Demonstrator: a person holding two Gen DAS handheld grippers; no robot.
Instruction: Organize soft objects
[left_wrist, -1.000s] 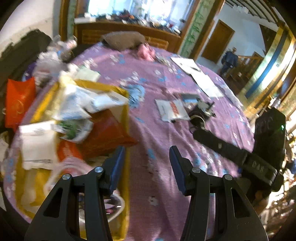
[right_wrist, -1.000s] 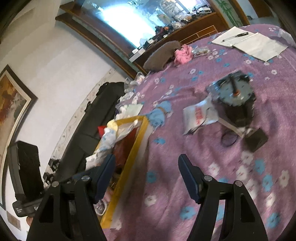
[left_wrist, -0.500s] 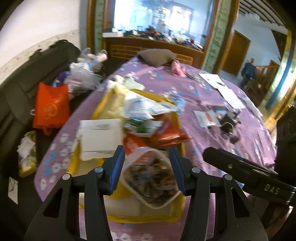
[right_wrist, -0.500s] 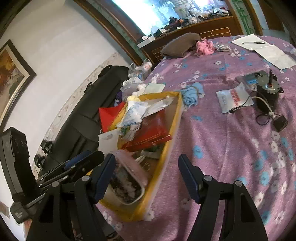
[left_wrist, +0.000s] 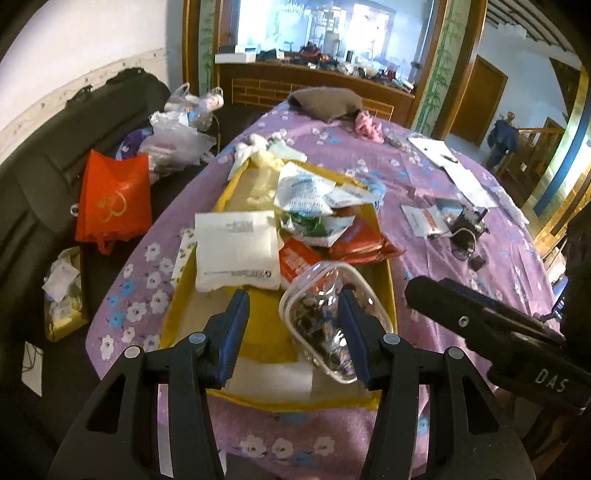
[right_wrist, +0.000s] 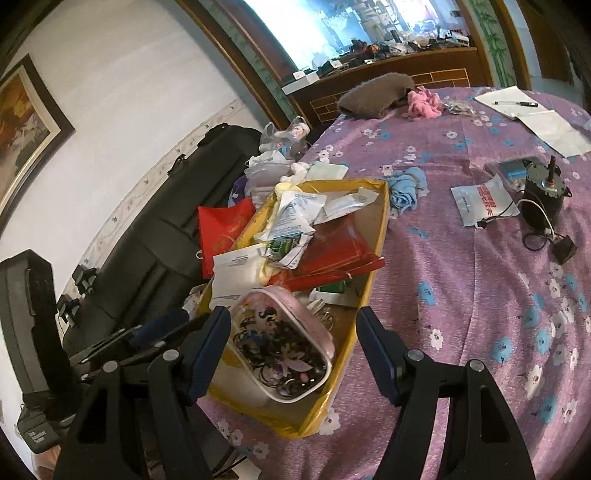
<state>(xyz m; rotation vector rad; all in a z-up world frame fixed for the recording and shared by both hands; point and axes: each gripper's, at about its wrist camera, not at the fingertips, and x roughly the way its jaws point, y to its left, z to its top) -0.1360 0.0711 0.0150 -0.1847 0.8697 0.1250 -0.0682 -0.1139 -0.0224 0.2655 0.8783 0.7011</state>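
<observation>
A yellow cardboard box (left_wrist: 388, 291) (right_wrist: 382, 221) on the purple flowered table holds soft packets: a white pack (left_wrist: 236, 254), white sachets (left_wrist: 303, 192) (right_wrist: 295, 214), a red foil bag (left_wrist: 365, 243) (right_wrist: 332, 254) and a clear pouch of hair ties (left_wrist: 328, 321) (right_wrist: 280, 350). My left gripper (left_wrist: 293, 332) is open and empty above the box's near end. My right gripper (right_wrist: 293, 350) is open and empty over the pouch. A blue cloth (right_wrist: 404, 186), a pink cloth (left_wrist: 367, 125) (right_wrist: 423, 103) and a brown furry piece (left_wrist: 325, 101) (right_wrist: 373, 96) lie on the table.
A small motor with cable (left_wrist: 467, 229) (right_wrist: 543, 192), a white-red packet (right_wrist: 480, 203) and papers with a pen (right_wrist: 532, 114) lie on the table's right. A black sofa (left_wrist: 44, 177) at left carries a red bag (left_wrist: 114, 195) and plastic bags (left_wrist: 177, 136).
Both grippers have swung left and pulled back from the table's middle to over the yellow box. Both stay open and empty.
</observation>
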